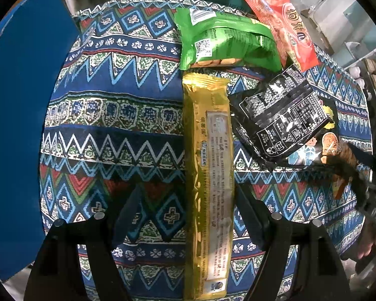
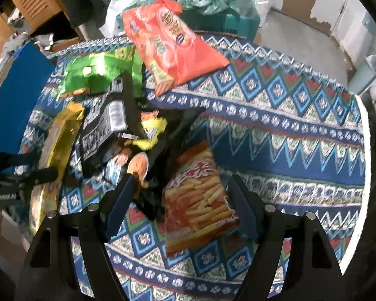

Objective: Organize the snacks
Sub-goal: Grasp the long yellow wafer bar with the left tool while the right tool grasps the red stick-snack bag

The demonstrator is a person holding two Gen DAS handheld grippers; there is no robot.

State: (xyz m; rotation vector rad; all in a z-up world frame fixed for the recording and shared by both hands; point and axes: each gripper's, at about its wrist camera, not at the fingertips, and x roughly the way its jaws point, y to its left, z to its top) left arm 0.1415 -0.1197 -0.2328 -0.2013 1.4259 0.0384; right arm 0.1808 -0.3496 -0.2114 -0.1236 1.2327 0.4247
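Observation:
A long gold snack pack (image 1: 208,175) lies lengthwise between the fingers of my open left gripper (image 1: 185,200), which straddles it without closing. Beyond it lie a green pack (image 1: 223,42), an orange-red pack (image 1: 278,22) and a black pack (image 1: 285,120). My right gripper (image 2: 181,195) is open over a pack of orange sticks (image 2: 200,200), with the black pack (image 2: 127,135) by its left finger (image 2: 120,205). The right wrist view also shows the gold pack (image 2: 55,155), the green pack (image 2: 97,75), the orange-red pack (image 2: 173,40) and the left gripper (image 2: 25,175) at the left edge.
All packs lie on a round table with a patterned blue cloth (image 1: 112,115). A blue board (image 1: 20,125) stands at the left. Plastic bags and a teal box (image 2: 213,7) crowd the far edge. The cloth's right half (image 2: 288,125) shows in the right wrist view.

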